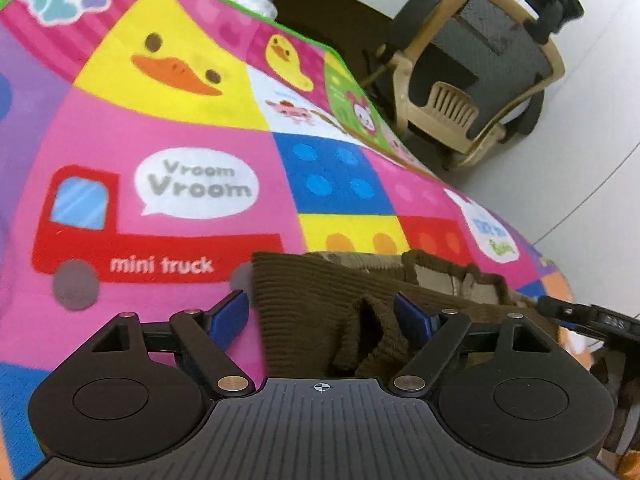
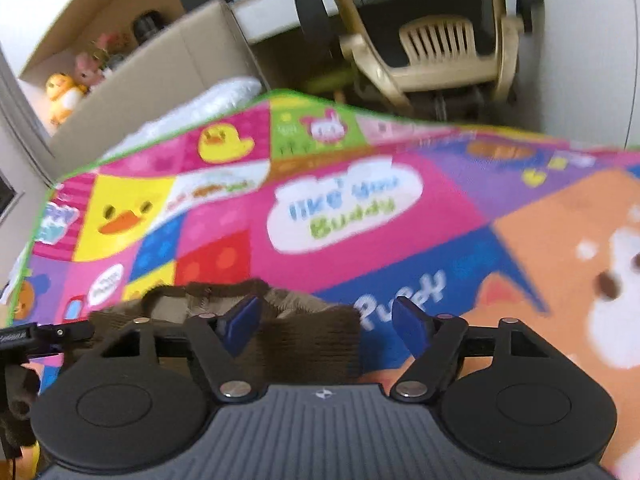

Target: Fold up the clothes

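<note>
A brown ribbed garment [image 1: 320, 312] with a pale lining lies on a bright patchwork play mat [image 1: 160, 128]. My left gripper [image 1: 322, 318] is open just above its left edge, and a raised fold of the cloth sits between the blue pads. In the right wrist view the same garment [image 2: 304, 340] lies at lower left on the mat [image 2: 360, 208]. My right gripper [image 2: 326, 326] is open, its jaws straddling the garment's right edge. The other gripper shows at each view's side edge.
A beige plastic chair [image 1: 476, 80] stands beyond the mat's far edge, also seen in the right wrist view [image 2: 436, 48]. A cardboard box [image 2: 132, 76] with soft toys sits at far left. White bedding [image 2: 224, 96] lies by the mat's green border.
</note>
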{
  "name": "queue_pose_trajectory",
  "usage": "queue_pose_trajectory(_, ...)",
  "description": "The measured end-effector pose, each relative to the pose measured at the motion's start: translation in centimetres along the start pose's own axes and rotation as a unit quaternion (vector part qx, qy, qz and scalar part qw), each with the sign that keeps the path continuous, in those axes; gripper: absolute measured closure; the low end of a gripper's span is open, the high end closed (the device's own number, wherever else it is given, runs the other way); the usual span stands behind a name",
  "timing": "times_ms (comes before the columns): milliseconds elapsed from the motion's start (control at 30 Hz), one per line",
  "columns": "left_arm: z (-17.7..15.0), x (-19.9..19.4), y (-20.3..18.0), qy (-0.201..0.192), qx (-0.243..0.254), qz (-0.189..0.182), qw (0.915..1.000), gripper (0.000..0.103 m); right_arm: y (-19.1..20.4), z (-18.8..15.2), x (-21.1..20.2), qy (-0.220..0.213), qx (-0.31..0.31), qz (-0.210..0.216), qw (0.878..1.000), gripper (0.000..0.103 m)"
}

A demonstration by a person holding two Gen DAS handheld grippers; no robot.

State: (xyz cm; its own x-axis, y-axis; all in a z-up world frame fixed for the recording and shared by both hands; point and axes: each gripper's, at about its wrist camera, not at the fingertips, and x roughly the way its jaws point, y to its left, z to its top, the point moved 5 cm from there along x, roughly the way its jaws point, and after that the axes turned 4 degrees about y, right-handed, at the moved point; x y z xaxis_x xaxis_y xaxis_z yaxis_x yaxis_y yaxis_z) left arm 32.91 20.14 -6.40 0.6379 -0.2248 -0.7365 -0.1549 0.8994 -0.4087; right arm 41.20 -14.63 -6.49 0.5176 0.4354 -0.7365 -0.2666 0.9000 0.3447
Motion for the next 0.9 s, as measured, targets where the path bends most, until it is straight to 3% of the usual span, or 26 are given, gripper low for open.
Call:
queue_pose_trajectory(33,-0.1,0.2,-0.3,-0.005,0.01,0.007,0.9999,0.02,0.2,-0.2,0.9,0.009,0.0,-0.002,1.0,0.036)
queue_pose_trajectory(67,-0.1,0.3,-0.6,-0.009,0.021,0.014,0.9997,0.029,0.6,-0.4,1.5,0.014,-0.004,-0.005,1.0,0.039)
queue_pose_trajectory(100,-0.2,0.2,-0.9,-0.012,0.035,0.023,0.9991,0.046,1.3,-0.5,1.7,0.011,-0.021,-0.008,1.0,0.047)
queue_pose_trajectory(133,-0.2,0.0,-1.1,-0.012,0.045,0.023,0.9986,0.063,1.9,-0.6,1.8,0.01,-0.034,-0.008,0.999,0.074)
queue_pose_trajectory(167,-0.3,-0.5,-1.2,-0.009,0.043,0.006,0.999,0.088,2.4,-0.7,1.5,0.007,-0.041,0.001,0.999,0.088)
queue_pose_trajectory(233,-0.5,-1.5,-1.4,-0.003,0.041,-0.027,0.9988,0.088,3.5,-1.3,-0.6,-0.015,-0.061,0.014,0.998,0.09)
queue_pose_trajectory(333,-1.6,-5.6,-2.2,-0.031,0.079,-0.05,0.9952,0.089,4.9,-2.4,-3.9,-0.044,-0.092,0.031,0.994,0.092)
queue_pose_trajectory(533,-6.7,-14.4,-2.1,-0.064,0.134,-0.088,0.985,0.09,5.9,-10.0,-11.5,-0.028,-0.158,0.047,0.986,0.092)
queue_pose_trajectory(633,-11.1,-16.1,-0.7,-0.037,0.136,-0.088,0.9861,0.088,6.4,-13.8,-15.3,-0.021,-0.19,0.054,0.98,0.092)
queue_pose_trajectory(733,-14.3,-17.2,0.9,-0.01,0.142,-0.077,0.9867,0.077,6.6,-17.4,-18.8,-0.013,-0.216,0.061,0.974,0.09)
queue_pose_trajectory(800,-16.1,-17.9,2.0,0.006,0.147,-0.069,0.9867,0.06,5.3,-18.2,-19.5,-0.011,-0.198,0.063,0.978,0.082)
queue_pose_trajectory(867,-17.8,-18.6,3.0,0.021,0.151,-0.062,0.9864,0.046,4.1,-19.0,-20.2,-0.009,-0.18,0.064,0.982,0.062)
queue_pose_trajectory(900,-17.8,-19.2,3.4,0.016,0.138,-0.069,0.9879,0.042,3.4,-19.4,-20.6,-0.008,-0.17,0.065,0.983,0.057)
